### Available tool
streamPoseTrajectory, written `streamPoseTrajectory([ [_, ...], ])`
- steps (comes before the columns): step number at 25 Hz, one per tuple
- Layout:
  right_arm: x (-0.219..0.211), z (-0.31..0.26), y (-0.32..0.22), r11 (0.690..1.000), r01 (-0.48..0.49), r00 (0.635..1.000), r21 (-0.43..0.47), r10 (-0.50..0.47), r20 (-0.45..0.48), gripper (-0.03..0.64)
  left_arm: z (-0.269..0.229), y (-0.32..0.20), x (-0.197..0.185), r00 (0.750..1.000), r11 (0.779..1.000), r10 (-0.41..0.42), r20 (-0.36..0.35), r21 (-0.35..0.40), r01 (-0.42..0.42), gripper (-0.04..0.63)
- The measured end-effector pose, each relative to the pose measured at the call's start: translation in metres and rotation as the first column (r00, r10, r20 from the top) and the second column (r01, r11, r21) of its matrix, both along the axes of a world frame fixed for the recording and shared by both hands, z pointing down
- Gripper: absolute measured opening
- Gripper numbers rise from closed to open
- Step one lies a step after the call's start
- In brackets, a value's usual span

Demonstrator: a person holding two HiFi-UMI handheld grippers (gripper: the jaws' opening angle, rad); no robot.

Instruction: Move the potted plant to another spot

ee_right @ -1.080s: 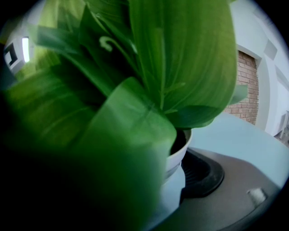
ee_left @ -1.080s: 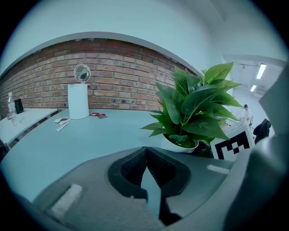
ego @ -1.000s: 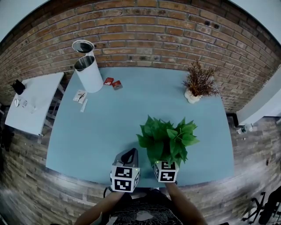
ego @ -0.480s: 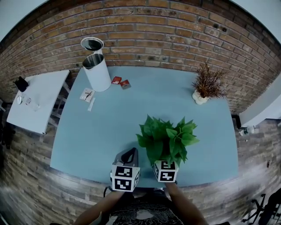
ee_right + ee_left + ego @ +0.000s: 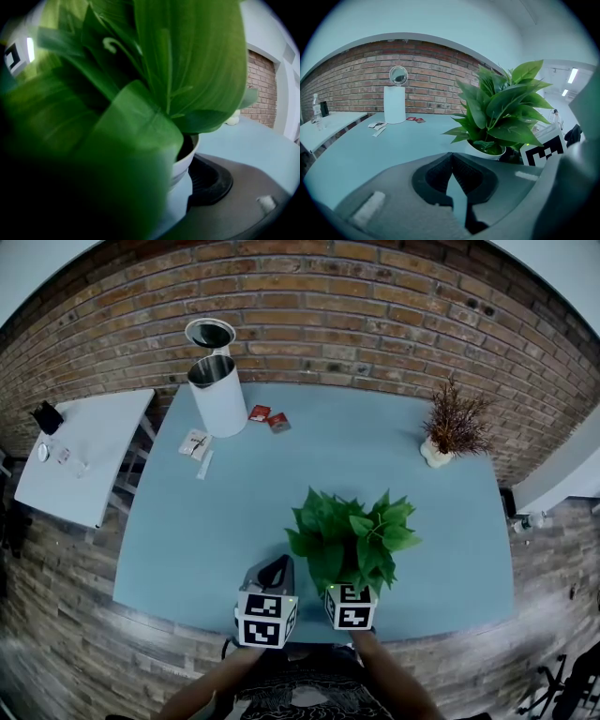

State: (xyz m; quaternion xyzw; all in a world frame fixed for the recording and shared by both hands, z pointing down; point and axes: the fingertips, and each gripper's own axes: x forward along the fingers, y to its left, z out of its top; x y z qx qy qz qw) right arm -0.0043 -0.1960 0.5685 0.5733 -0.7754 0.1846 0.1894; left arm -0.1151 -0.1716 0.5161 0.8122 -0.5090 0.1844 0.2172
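The potted plant (image 5: 352, 540), broad green leaves in a white pot, is near the front edge of the light blue table (image 5: 216, 531). My right gripper (image 5: 349, 585) is shut on the pot from the near side, its tips hidden under the leaves. In the right gripper view the white pot rim (image 5: 186, 161) sits against the dark right pad (image 5: 207, 180), and leaves hide the other jaw. My left gripper (image 5: 276, 568) hovers just left of the plant, shut and holding nothing. In the left gripper view, that gripper (image 5: 451, 157) has its tips touching and the plant (image 5: 499, 117) is to its right.
A white cylindrical bin (image 5: 217, 395) with its lid (image 5: 210, 334) behind it stands at the back left. Red packets (image 5: 267, 416) and white packets (image 5: 197, 446) lie beside it. A dried brown plant (image 5: 452, 427) stands at the back right. A white side table (image 5: 80, 451) is left.
Both grippers and the held plant have shifted left along the table's front. The bin and the dried plant now sit further right in the head view.
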Motion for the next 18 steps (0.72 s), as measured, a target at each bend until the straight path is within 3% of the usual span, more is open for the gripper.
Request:
streamPoseTrajectory([
  [18, -0.056, -0.002, -0.007, 1.0, 0.016, 1.0, 0.007, -0.016, 0.001, 0.489, 0.004, -0.007, -0.049, 1.0, 1.0, -0.005, -0.013, 0.001, 0.005, -0.003],
])
